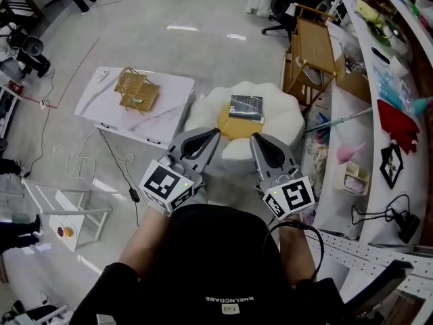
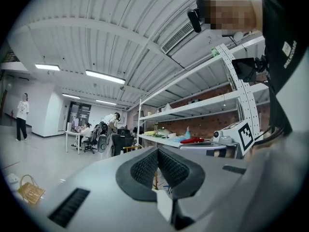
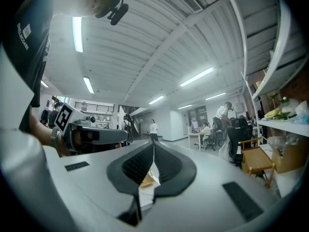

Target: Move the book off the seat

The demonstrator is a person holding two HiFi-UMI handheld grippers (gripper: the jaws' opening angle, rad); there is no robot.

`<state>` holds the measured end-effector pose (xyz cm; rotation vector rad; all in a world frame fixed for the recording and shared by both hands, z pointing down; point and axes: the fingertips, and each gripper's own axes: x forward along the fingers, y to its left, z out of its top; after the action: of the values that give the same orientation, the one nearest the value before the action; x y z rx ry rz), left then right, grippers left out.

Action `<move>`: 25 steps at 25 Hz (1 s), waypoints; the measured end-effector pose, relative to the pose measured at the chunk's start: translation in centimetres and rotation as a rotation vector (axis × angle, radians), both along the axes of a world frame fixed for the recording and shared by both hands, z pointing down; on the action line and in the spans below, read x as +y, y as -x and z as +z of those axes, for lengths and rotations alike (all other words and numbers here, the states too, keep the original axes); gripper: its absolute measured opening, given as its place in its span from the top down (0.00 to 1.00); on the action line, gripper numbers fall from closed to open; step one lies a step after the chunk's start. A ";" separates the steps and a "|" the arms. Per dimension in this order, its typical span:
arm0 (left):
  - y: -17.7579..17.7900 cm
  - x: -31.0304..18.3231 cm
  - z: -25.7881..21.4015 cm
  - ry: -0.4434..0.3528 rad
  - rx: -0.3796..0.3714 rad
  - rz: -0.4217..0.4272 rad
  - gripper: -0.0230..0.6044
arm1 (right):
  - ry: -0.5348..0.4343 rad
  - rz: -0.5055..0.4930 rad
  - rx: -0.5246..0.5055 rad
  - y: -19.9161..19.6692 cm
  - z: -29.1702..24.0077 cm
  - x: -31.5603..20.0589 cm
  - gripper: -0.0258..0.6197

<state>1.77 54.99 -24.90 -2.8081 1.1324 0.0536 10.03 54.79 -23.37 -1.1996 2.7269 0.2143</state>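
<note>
The left tongs [image 1: 212,135] are clenched, the two ribbed pads pressed flat against each other with only a thin seam between them. The right tongs [image 1: 256,138] are clenched the same way, pad on pad. In the head view both point away from the person toward 12 o'clock. They are held side by side and slightly apart, each with its marker cube at the near end.

The book [image 1: 246,107] lies beyond both tips and touches neither. It is at about 1 o'clock from the left tongs and between 11 and 12 o'clock from the right tongs. It is a dark, flat book resting on the seat [image 1: 203,111], a low white stool with a scalloped rim. Its near edge overlaps the yellow cushion [image 1: 232,127] at the seat's centre. Seen from above, the tips of both tongs overlap the seat's near rim, the left at about 7 o'clock of the seat and the right at about 5 o'clock. How high they are above the rim cannot be told.

At 9 o'clock from the seat, just beside it, stands a low white tabletop [image 1: 101,110] with a wicker basket [image 1: 137,90] on it. At 1 o'clock from the seat is a wooden chair [image 1: 312,53]. Along the right side runs a long white shelf [image 1: 366,80] with small things spread over it. The grey floor [image 1: 169,46] stretches away beyond.
</note>
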 end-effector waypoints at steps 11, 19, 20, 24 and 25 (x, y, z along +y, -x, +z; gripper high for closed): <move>1.7 -6.8 -0.3 0.019 0.009 0.051 0.96 | 0.020 0.026 0.021 2.1 0.0 -6.3 0.94; 3.9 -13.4 -0.1 0.051 0.013 0.065 0.96 | 0.060 0.053 0.032 3.8 0.1 -12.5 0.94; 4.2 -14.3 -0.1 0.056 0.012 0.068 0.96 | 0.066 0.058 0.031 4.0 0.1 -13.3 0.94; 5.5 -17.7 0.0 0.077 0.007 0.088 0.96 | 0.092 0.080 0.026 5.0 0.3 -16.7 0.94; 5.9 -18.6 0.1 0.087 0.009 0.095 0.96 | 0.100 0.090 0.021 5.2 0.4 -17.5 0.94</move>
<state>-4.12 36.43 -24.82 -2.9402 1.0262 0.0252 4.82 37.30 -22.98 -1.3551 2.7333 0.1019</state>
